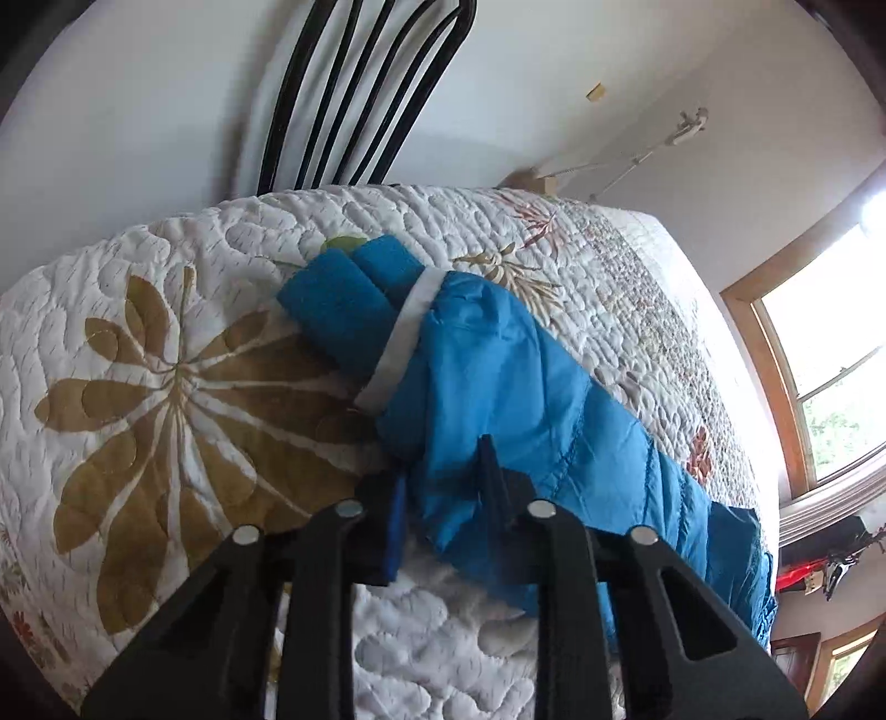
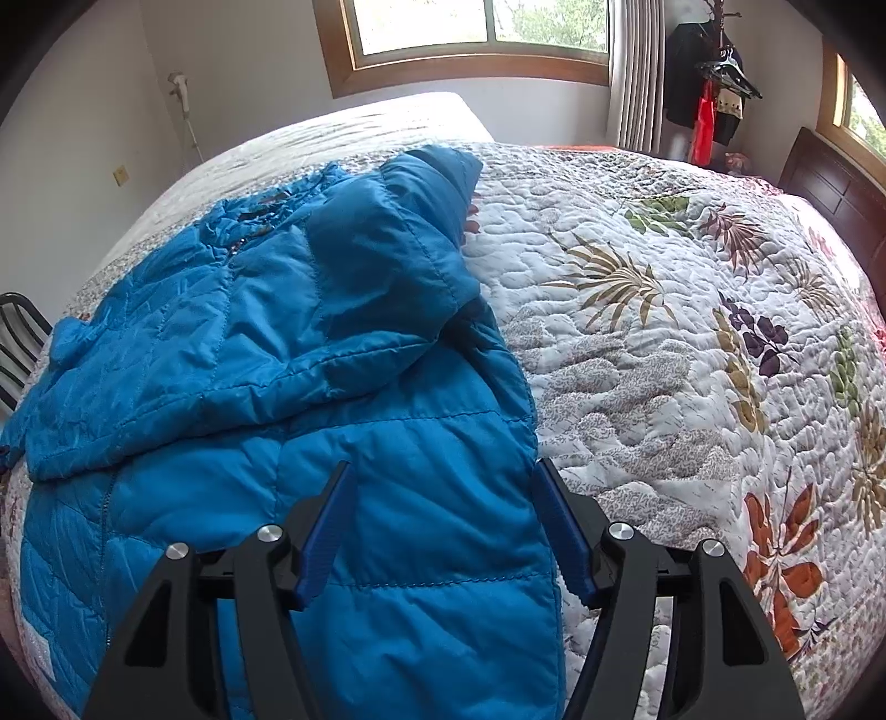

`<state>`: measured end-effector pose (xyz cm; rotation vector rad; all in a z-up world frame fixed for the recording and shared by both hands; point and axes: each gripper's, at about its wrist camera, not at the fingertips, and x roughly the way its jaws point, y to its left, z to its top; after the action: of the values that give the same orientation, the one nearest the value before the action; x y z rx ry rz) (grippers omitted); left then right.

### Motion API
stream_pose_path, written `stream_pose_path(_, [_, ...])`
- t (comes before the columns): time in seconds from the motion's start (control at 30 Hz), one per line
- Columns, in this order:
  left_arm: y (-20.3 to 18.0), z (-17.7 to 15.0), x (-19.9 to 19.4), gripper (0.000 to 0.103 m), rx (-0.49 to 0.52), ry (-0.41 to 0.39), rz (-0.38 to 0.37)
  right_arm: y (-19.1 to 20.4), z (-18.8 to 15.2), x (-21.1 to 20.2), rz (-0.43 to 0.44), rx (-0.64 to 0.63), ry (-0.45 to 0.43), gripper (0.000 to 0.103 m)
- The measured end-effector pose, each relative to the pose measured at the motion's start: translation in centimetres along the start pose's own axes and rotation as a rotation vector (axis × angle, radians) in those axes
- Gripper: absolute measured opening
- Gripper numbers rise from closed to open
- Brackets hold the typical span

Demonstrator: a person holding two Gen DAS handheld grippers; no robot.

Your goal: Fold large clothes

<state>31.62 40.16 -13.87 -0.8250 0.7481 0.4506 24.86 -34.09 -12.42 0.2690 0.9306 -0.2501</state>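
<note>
Your left gripper point(image 1: 443, 482) has its two fingers drawn in on the sleeve point(image 1: 498, 399) of the blue puffer jacket point(image 2: 310, 354), with a fold of the blue fabric bunched between them just behind the cuff end, so it is pinching the sleeve. Beyond those fingers the sleeve runs away across the bed, ending in a white band point(image 1: 404, 338) and a darker blue ribbed cuff point(image 1: 354, 299) that lies flat on the quilt point(image 1: 166, 310) beside a large tan leaf print. Your right gripper point(image 2: 443, 531) stands spread wide over the lower body of the jacket, its blue-lined fingers point(image 2: 326, 531) apart; one is over the fabric and the other is at the jacket's edge where it meets the quilt, gripping nothing. The jacket lies spread on the left part of the bed in that view, one panel folded over its middle. Behind the bed stand a black slatted chair back point(image 1: 360, 94), white walls and wood-framed windows point(image 2: 470, 33).
</note>
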Motion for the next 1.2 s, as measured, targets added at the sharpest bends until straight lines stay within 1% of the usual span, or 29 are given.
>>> stream_pose_path(0.07, [-1.2, -0.6, -1.2, 0.011, 0.05, -0.06, 0.01, -0.3, -0.1, -0.2, 0.009, 0.011, -0.005, 0.066])
stream_pose_path(0.1, [-2.1, -0.9, -1.9, 0.01, 0.08, -0.087, 0.003, -0.4, -0.1, -0.4, 0.013, 0.017, -0.008, 0.066])
stream_pose_path(0.17, [-4.1, -1.8, -3.8, 0.008, 0.144, -0.129, -0.032, -0.5, -0.2, -0.7, 0.015, 0.023, -0.016, 0.066])
stream_pose_path(0.27, [-8.5, -4.0, -7.0, 0.007, 0.268, -0.192, -0.078, -0.4, -0.2, -0.8, 0.015, 0.018, -0.019, 0.066])
stream_pose_path(0.33, [-12.0, -6.1, -9.0, 0.007, 0.366, -0.215, -0.117, -0.2, -0.2, -0.8, 0.014, 0.012, -0.019, 0.067])
stream_pose_path(0.37, [-13.7, -7.3, -9.6, 0.007, 0.41, -0.213, -0.144, -0.2, -0.2, -0.8, 0.015, 0.01, -0.02, 0.067])
stream_pose_path(0.47, [-18.5, -11.6, -11.0, 0.007, 0.525, -0.168, -0.221, 0.0, -0.2, -0.9, 0.022, 0.007, -0.024, 0.067])
stream_pose_path(0.6, [-23.6, -17.8, -11.9, 0.006, 0.665, -0.098, -0.325, 0.0, -0.3, -1.0, 0.033, 0.007, -0.024, 0.067])
stream_pose_path(0.73, [-27.3, -24.3, -12.7, 0.006, 0.799, -0.02, -0.434, 0.0, -0.3, -0.8, 0.041, 0.005, -0.02, 0.067])
stream_pose_path(0.8, [-28.6, -26.9, -12.5, 0.006, 0.853, 0.023, -0.471, 0.0, -0.4, -0.8, 0.044, 0.003, -0.019, 0.067])
stream_pose_path(0.87, [-29.4, -29.1, -11.8, 0.006, 0.888, 0.073, -0.482, 0.0, -0.4, -0.7, 0.047, 0.0, -0.016, 0.067])
stream_pose_path(0.93, [-29.9, -31.2, -10.4, 0.007, 0.937, 0.13, -0.475, 0.1, -0.4, -0.5, 0.048, -0.003, -0.011, 0.067])
stream_pose_path(1.07, [-30.0, -34.2, -6.7, 0.011, 1.023, 0.273, -0.434, 0.1, -0.4, -0.4, 0.046, -0.004, -0.009, 0.067])
stream_pose_path(1.13, [-29.7, -35.0, -6.2, 0.012, 1.063, 0.293, -0.413, 0.1, -0.4, -0.4, 0.047, -0.003, -0.009, 0.067])
stream_pose_path(1.17, [-29.5, -35.1, -6.5, 0.013, 1.076, 0.285, -0.411, 0.1, -0.4, -0.4, 0.049, 0.0, -0.011, 0.067])
stream_pose_path(1.2, [-29.3, -35.0, -6.9, 0.016, 1.082, 0.277, -0.416, 0.1, -0.4, -0.6, 0.05, 0.001, -0.016, 0.067])
